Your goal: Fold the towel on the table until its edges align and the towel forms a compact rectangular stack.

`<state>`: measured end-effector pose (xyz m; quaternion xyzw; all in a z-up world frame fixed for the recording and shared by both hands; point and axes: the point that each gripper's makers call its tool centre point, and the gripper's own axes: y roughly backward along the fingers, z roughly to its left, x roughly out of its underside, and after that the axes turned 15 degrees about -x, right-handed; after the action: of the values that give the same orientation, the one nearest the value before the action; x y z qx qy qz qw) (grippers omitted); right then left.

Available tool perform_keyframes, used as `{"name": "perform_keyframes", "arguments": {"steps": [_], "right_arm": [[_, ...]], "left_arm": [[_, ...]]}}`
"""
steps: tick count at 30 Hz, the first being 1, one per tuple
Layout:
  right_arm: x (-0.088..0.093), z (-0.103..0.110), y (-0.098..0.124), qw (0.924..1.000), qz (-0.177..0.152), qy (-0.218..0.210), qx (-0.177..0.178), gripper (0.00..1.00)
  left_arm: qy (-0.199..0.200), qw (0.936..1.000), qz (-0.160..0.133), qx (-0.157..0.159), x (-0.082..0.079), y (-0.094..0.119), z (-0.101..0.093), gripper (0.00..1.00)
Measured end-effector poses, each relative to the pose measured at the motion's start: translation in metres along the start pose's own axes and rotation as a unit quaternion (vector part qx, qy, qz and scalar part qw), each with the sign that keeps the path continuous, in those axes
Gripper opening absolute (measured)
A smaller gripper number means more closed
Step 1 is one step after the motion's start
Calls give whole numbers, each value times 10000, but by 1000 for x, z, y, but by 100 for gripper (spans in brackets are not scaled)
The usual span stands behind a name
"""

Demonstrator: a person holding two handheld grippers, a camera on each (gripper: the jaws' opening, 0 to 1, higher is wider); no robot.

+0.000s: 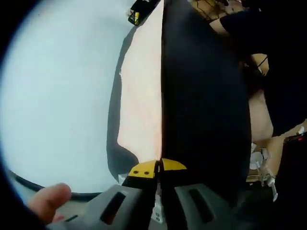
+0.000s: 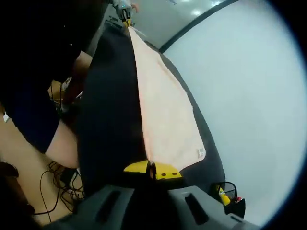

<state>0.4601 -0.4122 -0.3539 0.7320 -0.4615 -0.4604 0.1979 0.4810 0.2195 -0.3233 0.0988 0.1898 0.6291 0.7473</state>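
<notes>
Both grippers have their yellow-tipped jaws pinched tight on the pale peach rectangular cloth towel (image 1: 141, 91), one at each end of the same long edge: the left gripper (image 1: 157, 168) holds the near corner in the left gripper view, and the right gripper (image 2: 151, 170) holds the other end in the right gripper view. The towel is stretched taut between them, lifted edge-on, w/ the black mat-covered table (image 1: 206, 105) beside and under it. Risks, as I judge them: grip is only on the very edge, so a tug or uneven pull could slip a corner out and drop the cloth in a heap; if the 2 hands aren't kept level, the fold lands skewed and edges won't align; the hanging part w/ the small white tag (image 2: 201, 153) could drape off the table edge. Count: 1 towel, 2 grippers, 1 table, 1 tag, 1 thumb (image 1: 48, 200) of the person at the lower left of the left gripper view, some cables (image 2: 50, 191) on the floor.
</notes>
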Motion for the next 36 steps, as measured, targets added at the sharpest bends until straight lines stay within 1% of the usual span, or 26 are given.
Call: {"name": "perform_keyframes", "arguments": {"steps": [2, 4, 6, 8, 9, 10, 11, 12, 13, 14, 15, 16, 17, 18, 19, 20, 21, 23, 26, 29, 31, 32, 33, 34, 36], "right_arm": [[-1, 6, 11, 10000, -25, -3, -32, 0], [-6, 14, 24, 9998, -136, -77, -86, 0], [-12, 22, 33, 9993, -317, -161, -136, 0], [-16, 24, 43, 9990, -389, -185, -140, 0], [-20, 20, 48, 9987, -472, -187, -99, 0], [-26, 14, 51, 9967, -682, -444, -64, 0], [-31, 12, 51, 9949, -826, -566, -142, 0], [-32, 11, 50, 9948, -829, -548, -208, 0], [-30, 17, 45, 9937, -774, -689, -421, 0], [-24, 24, 40, 9939, -645, -674, -591, 0], [-21, 26, 38, 9949, -529, -608, -614, 1], [-18, 27, 34, 9966, -410, -455, -550, 1], [-22, 29, 32, 9960, -503, -499, -547, 1], [-23, 24, 32, 9963, -551, -504, -419, 1], [-25, 16, 34, 9970, -612, -429, -197, 1], [-28, 7, 36, 9966, -698, -440, -4, 1], [-32, 3, 37, 9955, -800, -512, 24, 1], [-32, -6, 36, 9949, -821, -578, 41, 1], [-32, -29, 33, 9938, -858, -702, 20, 1], [-31, -57, 27, 9920, -863, -915, -92, 1], [-30, -77, 23, 9921, -837, -931, -42, 1], [-29, -93, 19, 9914, -806, -1030, -9, 1], [-28, -101, 17, 9913, -783, -1056, 21, 1], [-25, -117, 11, 9912, -735, -1101, 76, 1], [-24, -135, -1, 9910, -639, -1169, 163, 1]], "left_arm": [[96, 9999, -19, -90, 0, 14, 7, 0], [286, 9994, -173, -33, -3, 26, 6, 0], [345, 9990, -270, -45, -5, 38, 9, 0], [294, 9994, -182, -89, -1, 40, 5, 0], [262, 9995, -158, -108, 0, 41, 8, 0], [215, 9996, -165, -95, 0, 40, 11, 0], [206, 9997, -120, -85, 1, 35, 13, 0], [407, 9992, 47, 38, 5, 31, 8, 0], [625, 9976, 141, 261, 5, 29, -3, 0], [638, 9973, 155, 316, 4, 27, -10, 0], [564, 9978, 96, 328, 0, 26, -16, 0], [491, 9983, 52, 324, -2, 25, -20, 0], [426, 9989, 61, 208, -1, 24, -20, 0], [410, 9991, 103, 102, 0, 22, -17, 0], [467, 9988, 115, 56, 1, 21, -13, 0], [550, 9984, 151, -62, 2, 18, -4, 0], [581, 9980, 206, -133, 4, 16, 0, 0], [532, 9982, 255, -101, 5, 11, 6, 0], [387, 9987, 295, -119, 6, -5, 29, 0], [227, 9990, 381, -70, 6, -26, 50, 0], [128, 9990, 435, -48, 8, -39, 60, 0], [108, 9988, 467, -39, 9, -50, 70, 0], [103, 9987, 501, -27, 10, -59, 77, 0], [88, 9986, 515, -31, 10, -69, 82, 0], [81, 9984, 554, 38, 11, -88, 88, 0]]}}
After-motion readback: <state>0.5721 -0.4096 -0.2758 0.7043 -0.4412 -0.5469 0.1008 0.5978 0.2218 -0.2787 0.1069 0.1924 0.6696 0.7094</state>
